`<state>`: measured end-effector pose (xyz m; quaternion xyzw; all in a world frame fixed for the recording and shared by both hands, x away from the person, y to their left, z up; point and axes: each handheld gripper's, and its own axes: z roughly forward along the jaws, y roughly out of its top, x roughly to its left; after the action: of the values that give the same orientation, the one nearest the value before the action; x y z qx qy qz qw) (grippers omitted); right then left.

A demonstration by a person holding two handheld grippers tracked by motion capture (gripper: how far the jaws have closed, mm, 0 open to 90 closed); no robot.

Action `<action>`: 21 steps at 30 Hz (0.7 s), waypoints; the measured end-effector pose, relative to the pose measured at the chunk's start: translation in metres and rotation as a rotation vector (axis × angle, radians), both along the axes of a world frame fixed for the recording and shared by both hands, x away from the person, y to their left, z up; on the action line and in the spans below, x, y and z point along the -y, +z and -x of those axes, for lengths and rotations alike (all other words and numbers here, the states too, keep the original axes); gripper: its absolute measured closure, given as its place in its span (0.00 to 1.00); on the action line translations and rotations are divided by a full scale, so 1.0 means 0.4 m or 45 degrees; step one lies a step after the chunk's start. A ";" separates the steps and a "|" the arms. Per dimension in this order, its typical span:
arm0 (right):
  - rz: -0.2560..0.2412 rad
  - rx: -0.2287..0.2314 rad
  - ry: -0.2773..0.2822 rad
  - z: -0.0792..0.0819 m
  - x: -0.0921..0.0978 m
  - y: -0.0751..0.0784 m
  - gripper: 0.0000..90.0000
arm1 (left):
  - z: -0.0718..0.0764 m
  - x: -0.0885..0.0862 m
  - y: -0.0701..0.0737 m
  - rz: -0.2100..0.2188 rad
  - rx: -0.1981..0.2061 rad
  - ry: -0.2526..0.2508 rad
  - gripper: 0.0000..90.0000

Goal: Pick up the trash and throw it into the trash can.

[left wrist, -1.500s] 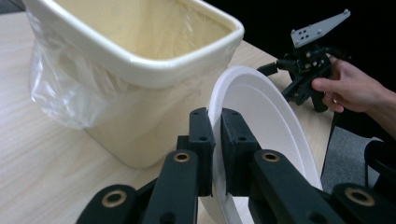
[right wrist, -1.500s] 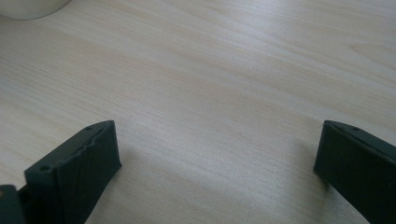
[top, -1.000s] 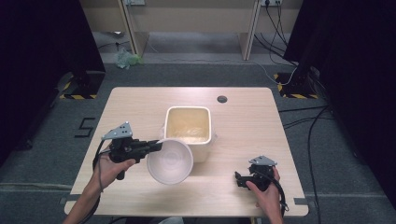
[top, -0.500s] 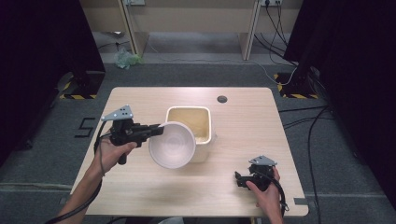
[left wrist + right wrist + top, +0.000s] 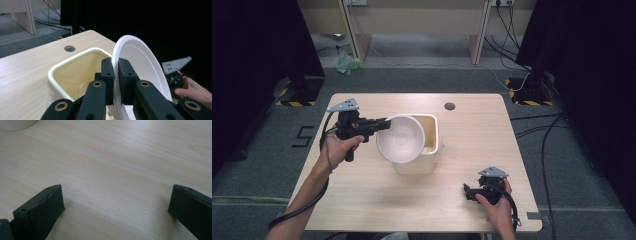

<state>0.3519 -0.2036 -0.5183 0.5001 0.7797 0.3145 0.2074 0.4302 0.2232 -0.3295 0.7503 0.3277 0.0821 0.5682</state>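
Note:
A white bowl (image 5: 401,139) hangs tilted on its edge over the left part of a cream square bin (image 5: 432,131) in the middle of the table. My left gripper (image 5: 384,123) is shut on the bowl's left rim. In the left gripper view its two fingers (image 5: 108,75) pinch the bowl (image 5: 145,65) just above the bin (image 5: 72,68). My right gripper (image 5: 467,192) rests low near the table's front right corner, apart from the bin. In the right gripper view the right gripper (image 5: 117,197) is open wide over bare wood, with nothing between its jaws.
A small round cable hole (image 5: 450,106) lies in the wooden table (image 5: 492,140) behind the bin. Cables trail over the grey floor behind and to the right. Black curtains stand on both sides, and desk legs stand beyond the far edge.
My left gripper has lifted the bowl and carried it away from the front of the table, over the bin, tipping it further onto its edge. The right gripper has stayed put.

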 end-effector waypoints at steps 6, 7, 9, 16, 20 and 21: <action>-0.001 -0.002 -0.002 0.000 0.000 0.000 0.00 | -0.034 0.015 0.000 -0.009 -0.004 0.031 0.93; 0.001 -0.001 0.000 0.000 0.000 0.000 0.00 | -0.049 0.023 -0.002 -0.014 -0.011 0.041 0.93; -0.001 -0.003 -0.002 0.000 0.000 0.000 0.00 | -0.062 0.030 -0.005 -0.024 -0.013 0.058 0.93; -0.005 -0.004 -0.003 0.000 -0.001 0.000 0.00 | -0.100 0.052 -0.022 -0.035 -0.039 0.086 0.93; -0.004 -0.004 -0.003 0.000 -0.001 0.000 0.00 | -0.109 0.063 -0.034 -0.063 -0.042 0.100 0.93; -0.005 -0.004 -0.003 0.000 -0.001 0.000 0.00 | -0.112 0.066 -0.038 -0.067 -0.046 0.101 0.93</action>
<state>0.3519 -0.2033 -0.5181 0.5019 0.7789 0.3149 0.2055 0.4749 0.1969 -0.3447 0.7528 0.3652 0.0996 0.5386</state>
